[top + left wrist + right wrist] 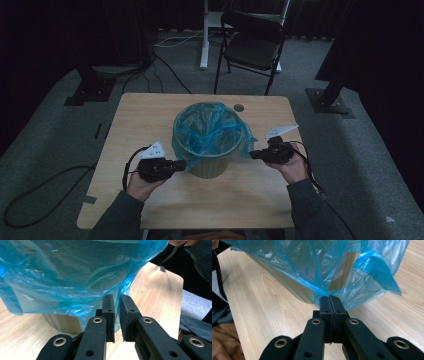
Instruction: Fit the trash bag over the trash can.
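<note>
A beige waste bin [210, 167] stands in the middle of the wooden table [145, 115], lined with a blue plastic bag [210, 127] whose rim hangs over the outside. My left gripper [182, 164] lies level against the bin's left side. In the left gripper view its jaws [116, 297] stand slightly apart, with the bag's hanging edge [75, 290] just past the tips and no film pressed between the pads. My right gripper [252, 154] is at the bin's right side. Its jaws [329, 298] are shut, pinching the bag's lower edge [362, 290] at the tips.
A black folding chair [252, 42] and a white desk leg [204, 35] stand beyond the table's far edge. Cables [165, 75] run over the grey carpet, and black stand bases sit at both far corners. Bare wood surrounds the bin on all sides.
</note>
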